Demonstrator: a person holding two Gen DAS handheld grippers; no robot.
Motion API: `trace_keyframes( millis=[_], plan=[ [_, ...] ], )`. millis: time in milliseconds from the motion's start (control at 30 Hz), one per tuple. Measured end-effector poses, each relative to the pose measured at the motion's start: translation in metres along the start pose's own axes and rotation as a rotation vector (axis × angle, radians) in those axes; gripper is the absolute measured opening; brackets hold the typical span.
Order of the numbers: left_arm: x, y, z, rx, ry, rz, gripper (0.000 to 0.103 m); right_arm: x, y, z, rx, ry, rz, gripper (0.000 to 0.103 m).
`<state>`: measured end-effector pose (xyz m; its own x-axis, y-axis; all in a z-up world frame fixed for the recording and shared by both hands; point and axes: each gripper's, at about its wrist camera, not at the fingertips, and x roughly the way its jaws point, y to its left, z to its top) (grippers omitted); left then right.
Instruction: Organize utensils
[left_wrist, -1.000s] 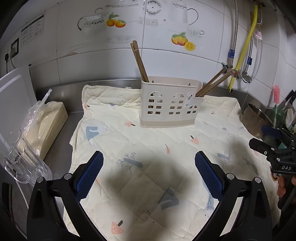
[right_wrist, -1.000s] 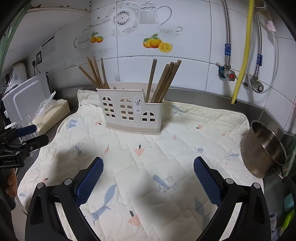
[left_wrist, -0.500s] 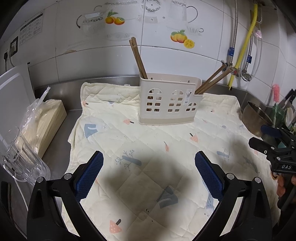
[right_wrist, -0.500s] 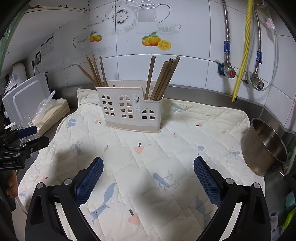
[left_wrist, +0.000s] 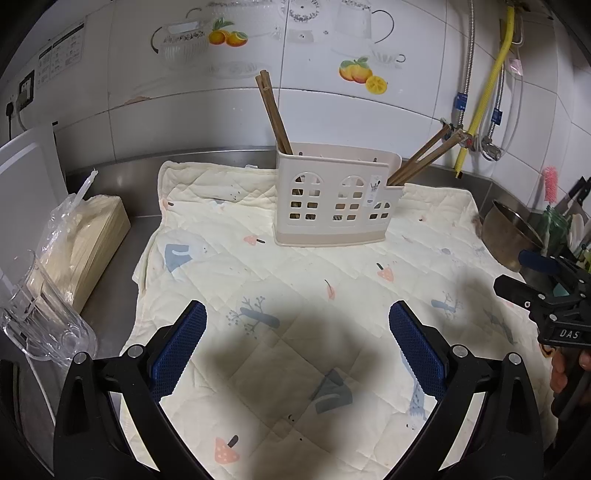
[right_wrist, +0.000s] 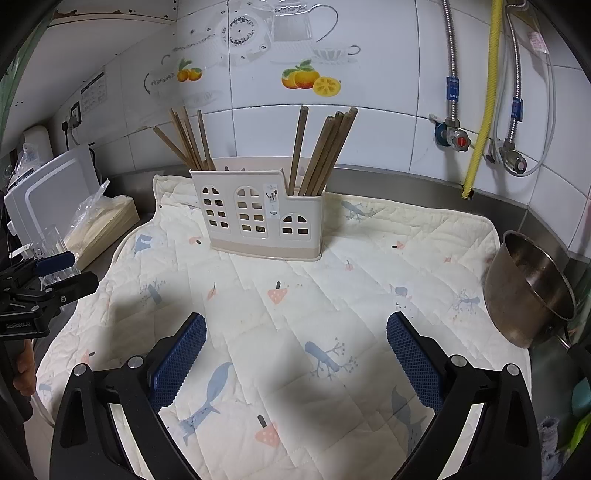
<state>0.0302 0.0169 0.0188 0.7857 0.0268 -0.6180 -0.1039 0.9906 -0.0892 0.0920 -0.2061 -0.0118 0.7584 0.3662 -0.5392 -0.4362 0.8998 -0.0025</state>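
Chopstick (right_wrist: 317, 155) lower ends hidden inside holder (right_wrist: 258, 214). Right gripper (left_wrist: 546, 295) cut off by left-wrist view's right edge; label (right_wrist: 271, 197) txt too small.

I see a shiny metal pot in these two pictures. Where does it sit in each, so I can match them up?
Left wrist view: the metal pot sits at the far right edge, just off the quilted mat.
Right wrist view: the pot is larger, at the right edge beside the mat's right border.
Shared landmark: the cream utensil holder with chopsticks, standing at the back of the mat.
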Motion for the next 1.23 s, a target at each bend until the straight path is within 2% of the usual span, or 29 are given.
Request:
trace_keyframes(
  millis=[1233],
  plan=[
    [0.0005,0.0015,-0.0017,-0.012,0.007,-0.009,0.098,0.0006,-0.0035,-0.0046,0.010,0.010,0.000,0.095]
  ],
)
